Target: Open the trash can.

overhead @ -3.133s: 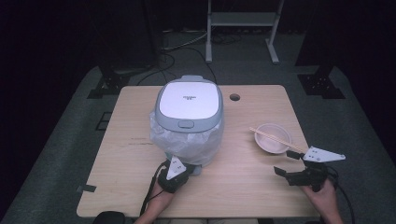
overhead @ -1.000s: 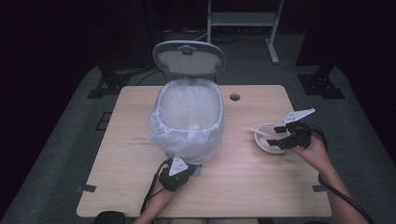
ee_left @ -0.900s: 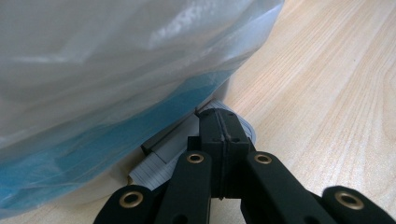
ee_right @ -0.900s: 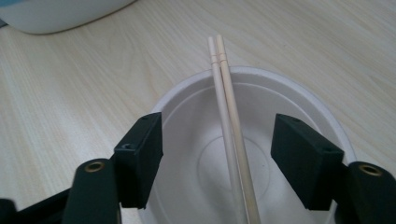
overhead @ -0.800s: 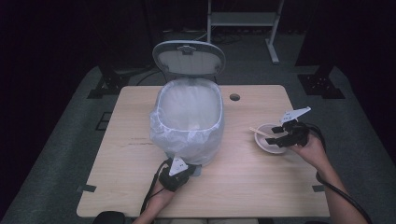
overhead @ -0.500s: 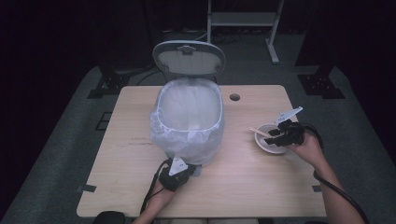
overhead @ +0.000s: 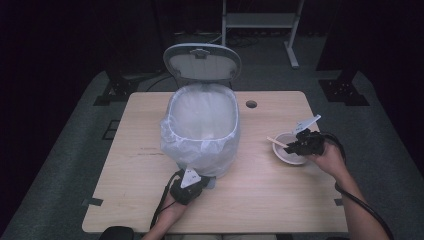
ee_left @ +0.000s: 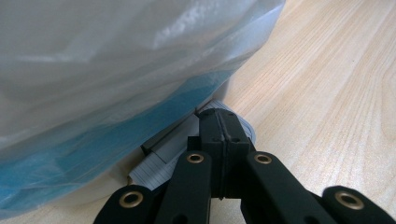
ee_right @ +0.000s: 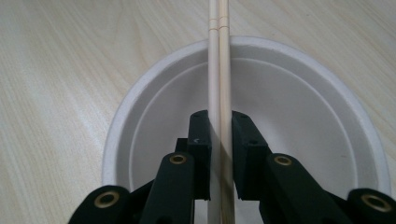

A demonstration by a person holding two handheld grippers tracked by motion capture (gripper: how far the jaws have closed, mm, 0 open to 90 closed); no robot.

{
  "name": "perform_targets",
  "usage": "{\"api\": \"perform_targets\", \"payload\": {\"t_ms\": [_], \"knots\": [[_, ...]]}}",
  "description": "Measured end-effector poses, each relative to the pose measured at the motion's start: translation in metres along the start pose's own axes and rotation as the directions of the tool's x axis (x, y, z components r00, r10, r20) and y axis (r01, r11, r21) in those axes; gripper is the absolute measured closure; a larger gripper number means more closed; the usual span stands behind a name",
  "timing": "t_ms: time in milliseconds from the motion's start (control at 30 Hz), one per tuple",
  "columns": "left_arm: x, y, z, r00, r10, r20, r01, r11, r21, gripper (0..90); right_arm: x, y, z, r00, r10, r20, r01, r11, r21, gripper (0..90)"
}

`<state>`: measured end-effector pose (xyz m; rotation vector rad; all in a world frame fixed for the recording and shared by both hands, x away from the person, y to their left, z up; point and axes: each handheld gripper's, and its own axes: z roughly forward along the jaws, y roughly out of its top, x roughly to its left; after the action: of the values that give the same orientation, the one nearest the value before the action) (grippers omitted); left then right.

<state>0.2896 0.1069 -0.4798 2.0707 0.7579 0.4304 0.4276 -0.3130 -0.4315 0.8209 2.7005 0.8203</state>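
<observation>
A bin lined with a white bag stands mid-table with its grey lid raised. My left gripper is shut at the bin's foot. In the left gripper view its tips rest on the grey pedal under the bag. At the right, my right gripper reaches into a white bowl. A pair of wooden chopsticks lies across it. In the right gripper view the jaws have just been closing and now press on the chopsticks over the bowl.
The wooden table has a round hole behind the bowl. A metal stand and dark frame feet are on the floor beyond the far edge. A black cable trails along the person's right forearm.
The bin lid has swung up from closed. My right gripper moved from the table's front right to the bowl, dipped in and closed on the chopsticks. The left gripper stayed put.
</observation>
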Motion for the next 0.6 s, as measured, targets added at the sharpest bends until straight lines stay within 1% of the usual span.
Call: {"api": "perform_targets", "payload": {"t_ms": [200,233,267,300,333,367,400,433,467,500,533,567,600], "knots": [[0.0,0.0,0.0,1.0,0.0,0.002,0.0,1.0,0.0,90.0,0.001,0.001,-0.004,0.9998,0.0,-0.018,0.0,1.0,-0.009,78.5],[0.0,0.0,0.0,1.0,0.001,0.001,-0.001,1.0,0.0,90.0,0.002,0.003,-0.009,0.9997,-0.002,-0.022,0.002,1.0,-0.016,78.6],[0.0,0.0,0.0,1.0,0.001,0.001,-0.001,1.0,0.0,90.0,0.002,0.003,-0.009,0.9997,-0.002,-0.022,0.002,1.0,-0.016,78.6],[0.0,0.0,0.0,1.0,0.001,0.001,-0.001,1.0,0.0,90.0,0.004,0.005,-0.014,0.9996,-0.009,-0.025,0.009,1.0,-0.018,78.6],[0.0,0.0,0.0,1.0,0.0,0.001,0.0,1.0,-0.001,90.0,0.004,0.005,-0.014,0.9996,-0.009,-0.025,0.009,1.0,-0.018,78.6],[0.0,0.0,0.0,1.0,0.002,0.001,-0.002,1.0,0.0,90.0,0.007,0.008,-0.021,0.9994,-0.02,-0.027,0.019,0.999,-0.026,78.6],[0.0,0.0,0.0,1.0,0.002,0.001,-0.002,1.0,0.0,90.0,0.007,0.008,-0.021,0.9994,-0.02,-0.027,0.019,0.999,-0.026,78.6],[0.0,0.0,0.0,1.0,0.001,0.001,-0.001,1.0,0.0,90.0,0.009,0.011,-0.03,0.9991,-0.024,-0.036,0.023,0.999,-0.038,78.7],[0.0,0.0,0.0,1.0,0.0,0.002,0.0,1.0,-0.001,90.0,0.009,0.011,-0.03,0.9991,-0.024,-0.036,0.023,0.999,-0.038,78.7],[0.0,0.0,0.0,1.0,0.001,0.001,-0.001,1.0,0.0,90.0,0.011,0.014,-0.038,0.9986,-0.03,-0.043,0.028,0.998,-0.048,78.7],[0.0,0.0,0.0,1.0,0.001,0.001,-0.001,1.0,0.0,90.0,0.011,0.014,-0.038,0.9986,-0.03,-0.043,0.028,0.998,-0.048,78.7],[0.0,0.0,0.0,1.0,0.0,0.001,0.0,1.0,0.0,90.0,0.013,0.018,-0.046,0.9982,-0.035,-0.049,0.033,0.998,-0.052,78.7],[0.0,0.0,0.0,1.0,0.0,0.001,0.0,1.0,0.0,90.0,0.013,0.018,-0.046,0.9982,-0.035,-0.049,0.033,0.998,-0.052,78.7]]}}
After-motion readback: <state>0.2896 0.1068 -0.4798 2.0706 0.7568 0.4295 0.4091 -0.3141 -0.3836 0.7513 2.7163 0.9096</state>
